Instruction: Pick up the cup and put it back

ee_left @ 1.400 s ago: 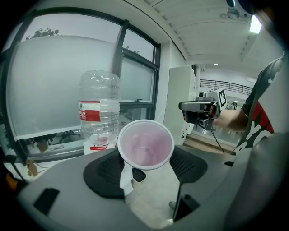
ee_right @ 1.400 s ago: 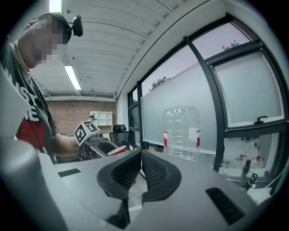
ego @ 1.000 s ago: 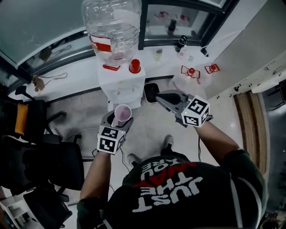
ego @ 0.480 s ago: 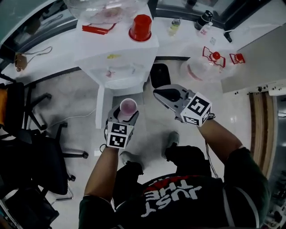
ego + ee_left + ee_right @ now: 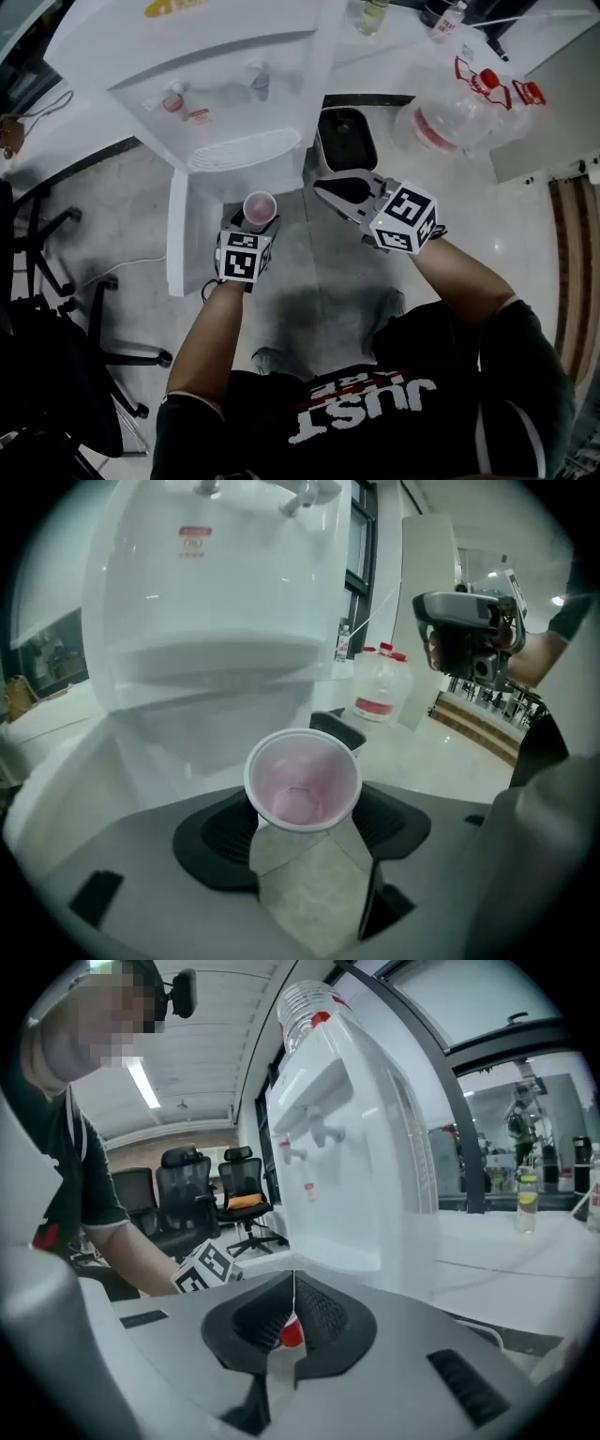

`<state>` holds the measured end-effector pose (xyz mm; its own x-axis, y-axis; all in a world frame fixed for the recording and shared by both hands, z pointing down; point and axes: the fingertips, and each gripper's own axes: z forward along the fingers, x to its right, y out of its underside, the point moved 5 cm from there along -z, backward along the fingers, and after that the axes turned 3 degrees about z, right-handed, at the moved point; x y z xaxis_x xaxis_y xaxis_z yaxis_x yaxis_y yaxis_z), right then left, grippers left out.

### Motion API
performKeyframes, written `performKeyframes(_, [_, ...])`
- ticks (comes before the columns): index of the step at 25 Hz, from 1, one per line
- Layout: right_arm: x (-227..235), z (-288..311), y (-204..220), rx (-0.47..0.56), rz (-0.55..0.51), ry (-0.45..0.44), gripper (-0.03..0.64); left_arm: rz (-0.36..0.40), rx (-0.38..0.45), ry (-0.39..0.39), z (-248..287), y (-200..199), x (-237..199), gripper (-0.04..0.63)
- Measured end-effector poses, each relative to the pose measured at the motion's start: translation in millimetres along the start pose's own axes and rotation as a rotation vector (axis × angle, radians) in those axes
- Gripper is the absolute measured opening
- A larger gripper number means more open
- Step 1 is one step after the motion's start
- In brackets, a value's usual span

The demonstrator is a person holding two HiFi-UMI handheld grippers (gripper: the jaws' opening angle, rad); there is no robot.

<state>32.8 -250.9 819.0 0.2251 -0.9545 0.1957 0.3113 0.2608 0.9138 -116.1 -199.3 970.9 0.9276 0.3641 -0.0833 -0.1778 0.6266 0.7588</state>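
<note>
- Cup (image 5: pixel 260 208): pink-tinted inside, upright, pinched at its lower part between the jaws of the left gripper (image 5: pixel 253 223), off the floor.
- Water dispenser (image 5: pixel 225 103): white, directly ahead of the cup, near it.
- Right gripper (image 5: pixel 328 190): jaws pressed together, beside the cup, apart from it.
- Black bin (image 5: pixel 347 141): on the floor, just right of the dispenser, ahead of the right gripper.
- Water jug (image 5: pixel 441 117): red-capped, further right.
- Office chair (image 5: pixel 66 309): far left.

Cup (image 5: pixel 302 780) pink inside, white-rimmed — dispenser (image 5: pixel 234 103) white — black-and-white square markers on the left gripper (image 5: pixel 254 225).
</note>
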Motion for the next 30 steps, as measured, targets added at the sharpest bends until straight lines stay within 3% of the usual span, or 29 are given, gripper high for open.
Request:
performKeyframes(6, [11.1,25.7,43.2,-0.017,-0.013,-0.012,0.034,0.029,-0.018,-0.036,50.6,45.7,-17.3,0.321])
performKeyframes(9, [10.1,34.7,57.2,-0.043,0.005,-0.027,0.034,-0.009,-0.052,-0.028,67.0,59.7,-19.0,0.321])
performKeyframes(12, [11.3,37.2,66.1,-0.067,-0.007,-0.052,0.034,-0.032,-0.052,-0.034,93.1,56.0,-29.1,0.321])
performKeyframes(16, [20.9,28.0,81.2,-0.084,0.027,-0.047,0.034,0.006,-0.057,-0.086,142.2,48.3,-52.9,0.321])
performKeyframes(22, [24.1,3.7,95.6,-0.114,0.038,-0.052,0.034,0.002,-0.086,-0.160,202.8,40.9,-94.1,0.322])
performKeyframes(27, [32.0,-14.8,99.3,-0.102,0.060,-0.036,0.034,-0.108,-0.115,-0.175,232.1,51.2,-115.3,0.324])
performKeyframes(30, [34.3,-22.0,100.9,-0.095,0.063,-0.030,0.034,-0.119,-0.142,-0.205,232.5,53.1,-122.0,0.324])
